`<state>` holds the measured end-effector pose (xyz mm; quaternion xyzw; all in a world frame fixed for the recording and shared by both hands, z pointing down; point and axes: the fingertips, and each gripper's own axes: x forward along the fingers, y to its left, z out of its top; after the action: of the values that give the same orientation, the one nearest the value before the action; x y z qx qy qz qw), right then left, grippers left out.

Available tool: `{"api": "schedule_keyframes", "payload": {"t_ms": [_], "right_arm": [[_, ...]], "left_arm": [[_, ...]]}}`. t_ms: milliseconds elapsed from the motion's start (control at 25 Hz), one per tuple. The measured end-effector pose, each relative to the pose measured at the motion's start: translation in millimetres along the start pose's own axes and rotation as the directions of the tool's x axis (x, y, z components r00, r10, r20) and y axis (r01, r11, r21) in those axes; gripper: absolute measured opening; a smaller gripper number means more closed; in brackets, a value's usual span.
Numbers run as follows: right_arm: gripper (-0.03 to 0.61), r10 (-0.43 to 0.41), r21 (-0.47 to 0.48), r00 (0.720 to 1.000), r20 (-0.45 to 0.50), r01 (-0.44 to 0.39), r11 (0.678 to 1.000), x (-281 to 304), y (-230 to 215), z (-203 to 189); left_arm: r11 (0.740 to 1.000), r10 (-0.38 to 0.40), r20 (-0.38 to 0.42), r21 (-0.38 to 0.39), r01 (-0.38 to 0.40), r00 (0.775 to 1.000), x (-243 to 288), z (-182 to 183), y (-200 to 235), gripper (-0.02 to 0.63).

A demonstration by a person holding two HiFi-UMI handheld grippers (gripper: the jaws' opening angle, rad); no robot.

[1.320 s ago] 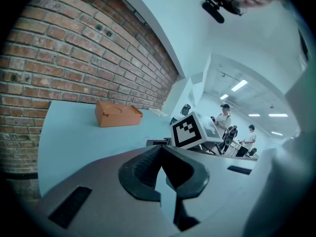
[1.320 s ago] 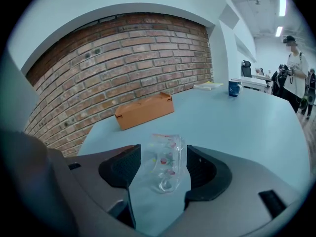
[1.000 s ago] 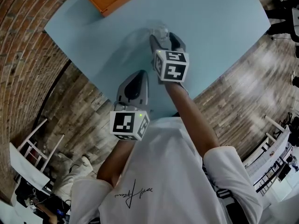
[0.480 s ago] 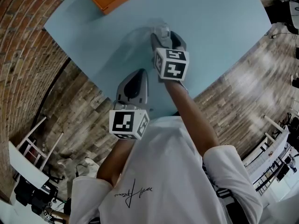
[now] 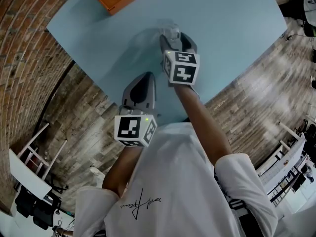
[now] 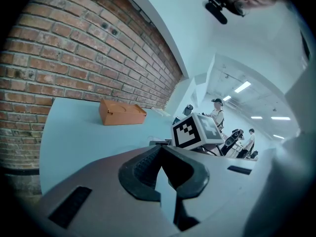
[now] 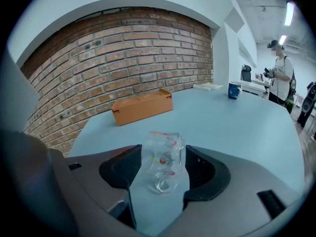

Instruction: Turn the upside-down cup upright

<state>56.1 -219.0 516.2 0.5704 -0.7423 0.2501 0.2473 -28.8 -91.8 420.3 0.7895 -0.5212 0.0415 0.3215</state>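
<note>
Short of the box (image 7: 142,107), the right gripper (image 7: 163,154) pinches the cup (image 7: 163,168), plain only in its own view. The left gripper (image 6: 160,149), jaws together, holds nothing.

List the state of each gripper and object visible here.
right gripper: shut on the cup's sides.
cup: on the table, between the jaws; which end is up is unclear.
left gripper: shut, empty.
orange box: closed, on the table.
blue mug: upright.
</note>
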Motion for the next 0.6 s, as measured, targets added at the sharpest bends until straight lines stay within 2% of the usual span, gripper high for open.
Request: {"api": "schedule_keyframes", "payload": {"t_ms": [600], "right_arm": [[0.250,0.075,0.096,0.997,0.009,-0.075,0.993,-0.5,-4.4,1.2]], "left_arm": [[1.000,-0.006,0.000,0.002,0.006,1.000,0.7,0.1,-3.7,0.008]]}}
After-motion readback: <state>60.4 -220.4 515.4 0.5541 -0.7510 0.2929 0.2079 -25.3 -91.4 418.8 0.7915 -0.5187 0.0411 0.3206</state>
